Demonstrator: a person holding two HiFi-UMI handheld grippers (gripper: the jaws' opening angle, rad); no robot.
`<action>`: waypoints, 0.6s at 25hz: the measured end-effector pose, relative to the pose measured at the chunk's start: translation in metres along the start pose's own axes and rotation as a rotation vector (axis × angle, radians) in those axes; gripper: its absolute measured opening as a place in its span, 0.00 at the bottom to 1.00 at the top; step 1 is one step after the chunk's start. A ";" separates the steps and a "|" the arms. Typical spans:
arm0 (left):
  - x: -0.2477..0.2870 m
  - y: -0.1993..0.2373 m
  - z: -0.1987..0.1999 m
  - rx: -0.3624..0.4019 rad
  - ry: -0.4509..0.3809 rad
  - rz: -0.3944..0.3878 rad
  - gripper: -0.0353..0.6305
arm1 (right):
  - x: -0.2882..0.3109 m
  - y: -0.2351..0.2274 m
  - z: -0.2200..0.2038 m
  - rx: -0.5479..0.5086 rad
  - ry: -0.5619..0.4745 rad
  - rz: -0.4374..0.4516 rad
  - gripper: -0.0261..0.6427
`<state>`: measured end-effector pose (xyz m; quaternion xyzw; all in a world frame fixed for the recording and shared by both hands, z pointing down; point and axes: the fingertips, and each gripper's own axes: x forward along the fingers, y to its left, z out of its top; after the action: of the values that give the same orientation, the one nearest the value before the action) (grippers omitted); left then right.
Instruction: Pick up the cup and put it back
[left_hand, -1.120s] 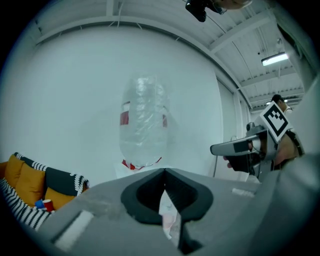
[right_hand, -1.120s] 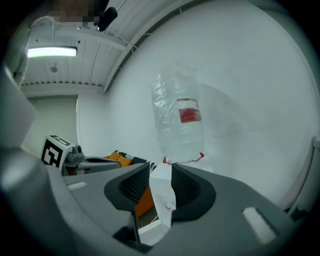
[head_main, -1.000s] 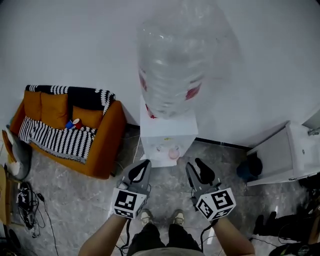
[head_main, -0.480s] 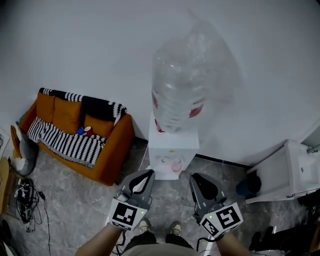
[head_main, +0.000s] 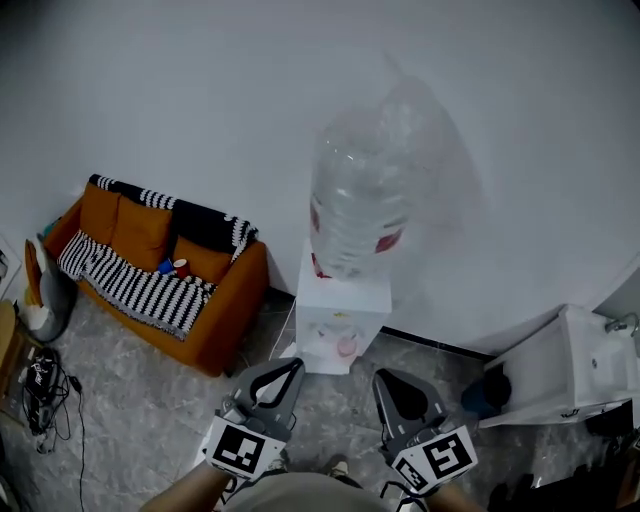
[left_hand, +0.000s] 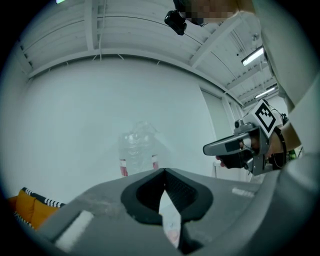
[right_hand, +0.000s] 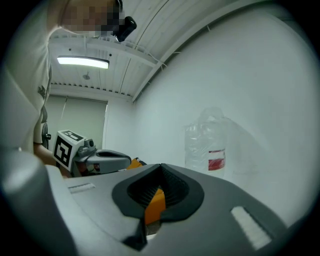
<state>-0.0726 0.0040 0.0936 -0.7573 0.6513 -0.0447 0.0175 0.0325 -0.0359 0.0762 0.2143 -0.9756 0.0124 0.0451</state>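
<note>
A red cup and a blue cup lie together on the orange sofa at the left, far from both grippers. A small pink thing, perhaps a cup, sits in the front of the white water dispenser. My left gripper is shut with nothing in it. My right gripper is shut too; its jaws have just been closing on nothing. Both are held level side by side, short of the dispenser.
A big clear bottle stands on the dispenser against the white wall. A white cabinet and a dark bin are at the right. Cables lie on the grey floor at the left.
The right gripper's jaws have closed from a small gap. Both grippers sit lower in the head view, and the dispenser and sofa have shifted right and down.
</note>
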 end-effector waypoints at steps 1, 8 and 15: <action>-0.002 -0.002 0.002 0.002 0.001 0.001 0.06 | -0.002 0.001 0.000 0.004 0.000 0.004 0.04; -0.010 -0.011 0.004 -0.001 0.001 -0.001 0.06 | -0.007 0.005 -0.003 0.031 0.002 0.005 0.04; -0.008 -0.015 0.003 -0.011 0.008 -0.005 0.06 | -0.010 0.003 0.001 0.028 -0.005 0.000 0.04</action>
<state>-0.0583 0.0138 0.0920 -0.7587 0.6499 -0.0441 0.0107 0.0402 -0.0295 0.0747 0.2150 -0.9755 0.0256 0.0394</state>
